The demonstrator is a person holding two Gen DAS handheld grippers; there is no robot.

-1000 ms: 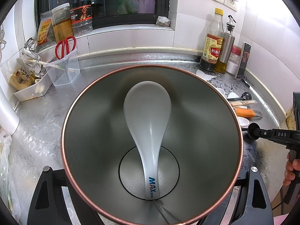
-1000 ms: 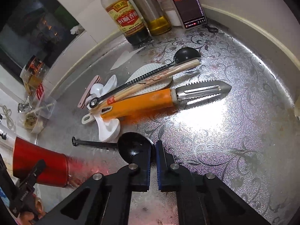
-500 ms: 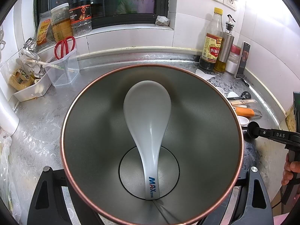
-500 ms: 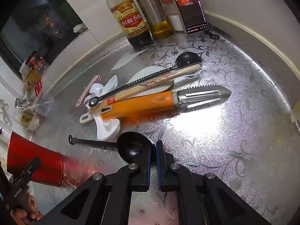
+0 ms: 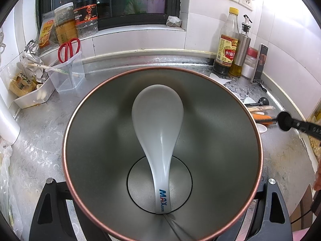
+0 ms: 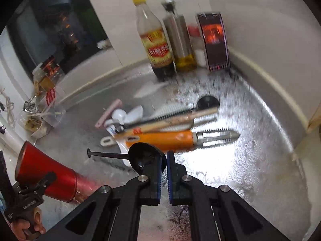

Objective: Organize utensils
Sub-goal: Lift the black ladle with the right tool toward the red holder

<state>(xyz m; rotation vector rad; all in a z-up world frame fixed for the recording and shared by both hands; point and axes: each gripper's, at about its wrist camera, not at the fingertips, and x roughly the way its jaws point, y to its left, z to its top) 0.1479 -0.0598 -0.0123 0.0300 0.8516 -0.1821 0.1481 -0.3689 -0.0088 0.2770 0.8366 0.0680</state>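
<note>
My left gripper [image 5: 160,180] is shut on a red steel cup [image 5: 100,140] that it holds tilted, mouth toward the camera. A white ceramic spoon [image 5: 158,116] lies inside the cup, handle at the bottom. My right gripper [image 6: 164,160] is shut on the bowl rim of a small black spoon [image 6: 140,156], held above the counter. Its thin handle [image 5: 284,120] points toward the cup [image 6: 46,176]. Behind it lies a pile: an orange-handled peeler [image 6: 170,138], chopsticks [image 6: 170,120], another black spoon [image 6: 206,101], white spoons [image 6: 128,114] and a pink stick [image 6: 109,112].
A soy sauce bottle [image 6: 156,46], steel oil dispenser [image 6: 180,40] and a standing phone [image 6: 215,42] crowd the back corner. A clear container with red scissors [image 5: 68,70] stands at the back left. The tiled wall curves along the right side of the counter.
My right gripper has risen with the black spoon, lifting it off the counter, and its view has tipped up toward the wall. The left gripper and cup have not moved.
</note>
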